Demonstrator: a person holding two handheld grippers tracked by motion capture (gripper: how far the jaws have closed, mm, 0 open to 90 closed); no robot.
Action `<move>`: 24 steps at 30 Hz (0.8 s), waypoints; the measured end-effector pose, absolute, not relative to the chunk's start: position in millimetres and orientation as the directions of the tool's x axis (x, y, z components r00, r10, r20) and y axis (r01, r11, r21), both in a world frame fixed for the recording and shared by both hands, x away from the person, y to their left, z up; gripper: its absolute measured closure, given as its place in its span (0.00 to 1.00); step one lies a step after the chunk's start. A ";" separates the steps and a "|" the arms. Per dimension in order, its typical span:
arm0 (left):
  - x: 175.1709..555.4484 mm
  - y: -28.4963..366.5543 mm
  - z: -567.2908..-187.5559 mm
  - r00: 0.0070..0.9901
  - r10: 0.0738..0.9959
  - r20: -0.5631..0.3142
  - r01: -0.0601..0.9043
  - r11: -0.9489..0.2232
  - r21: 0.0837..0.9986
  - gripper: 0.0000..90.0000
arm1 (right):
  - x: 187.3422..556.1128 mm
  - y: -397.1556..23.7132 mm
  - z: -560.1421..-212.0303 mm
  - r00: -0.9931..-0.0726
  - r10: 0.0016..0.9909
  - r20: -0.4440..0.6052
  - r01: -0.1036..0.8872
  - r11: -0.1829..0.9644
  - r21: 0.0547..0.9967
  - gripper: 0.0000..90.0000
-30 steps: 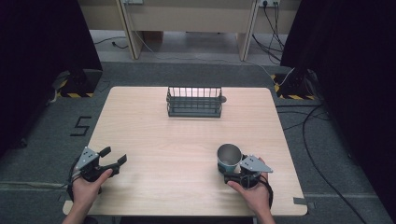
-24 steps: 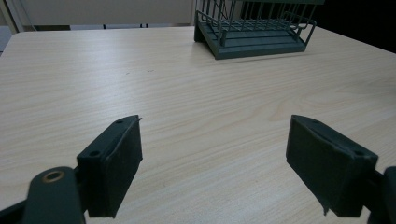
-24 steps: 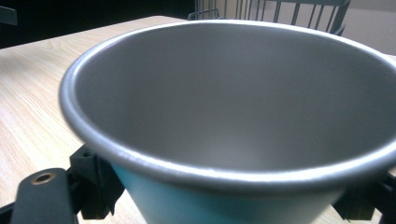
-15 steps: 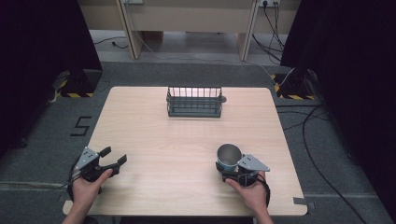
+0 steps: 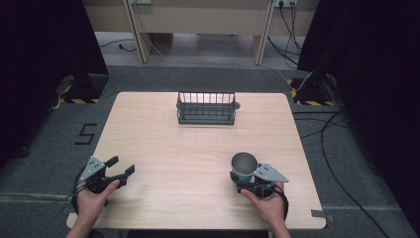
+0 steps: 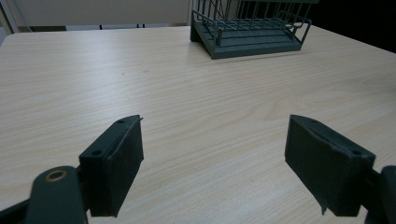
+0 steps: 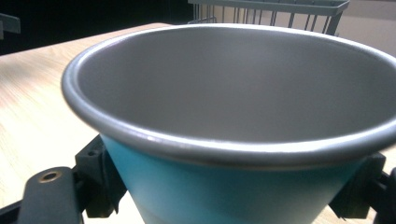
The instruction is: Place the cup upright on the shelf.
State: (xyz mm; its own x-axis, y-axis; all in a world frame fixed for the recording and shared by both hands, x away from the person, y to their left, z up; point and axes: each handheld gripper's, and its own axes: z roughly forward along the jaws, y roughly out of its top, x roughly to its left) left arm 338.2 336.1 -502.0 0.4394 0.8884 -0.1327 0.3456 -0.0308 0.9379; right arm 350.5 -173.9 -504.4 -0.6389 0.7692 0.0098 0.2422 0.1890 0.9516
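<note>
A cup (image 5: 244,163), teal outside and bare metal inside, stands upright at the front right of the wooden table (image 5: 198,144). My right gripper (image 5: 243,175) is shut on the cup, with one jaw on each side of its lower wall. In the right gripper view the cup (image 7: 233,140) is very close, and the right gripper (image 7: 233,196) clamps its teal wall. My left gripper (image 5: 121,165) rests at the front left corner, open. In the left gripper view the left gripper (image 6: 215,135) has only bare wood between its jaws.
A dark green wire basket (image 5: 206,107) stands at the middle of the far edge, with nothing in it; the basket (image 6: 247,28) lies ahead of the left jaws, and the basket (image 7: 280,9) rises behind the cup's rim. Cables lie on the floor at the right.
The right hand with the cup has shifted only slightly at the front right. The left gripper has stayed in place.
</note>
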 end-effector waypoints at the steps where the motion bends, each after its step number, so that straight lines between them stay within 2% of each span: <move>1: 338.4 336.1 -502.1 0.439 0.888 -0.134 0.346 -0.030 0.938 0.21 | 350.5 -174.0 -503.9 -0.637 0.771 0.014 0.244 0.185 0.952 0.20; 10: 338.6 336.0 -502.1 0.440 0.888 -0.136 0.345 -0.027 0.938 0.21 | 353.8 -173.7 -500.4 -0.633 0.774 0.017 0.237 0.173 0.956 0.20; 24: 338.2 336.3 -501.8 0.440 0.887 -0.138 0.344 -0.025 0.939 0.21 | 370.9 -170.6 -475.2 -0.606 0.795 0.020 0.205 0.131 0.970 0.20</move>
State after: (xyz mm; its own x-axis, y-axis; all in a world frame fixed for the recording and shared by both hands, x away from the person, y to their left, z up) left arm 338.2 336.3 -501.8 0.4398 0.8875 -0.1376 0.3436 -0.0247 0.9388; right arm 370.9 -170.6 -475.2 -0.6058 0.7954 0.0201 0.2047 0.1314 0.9700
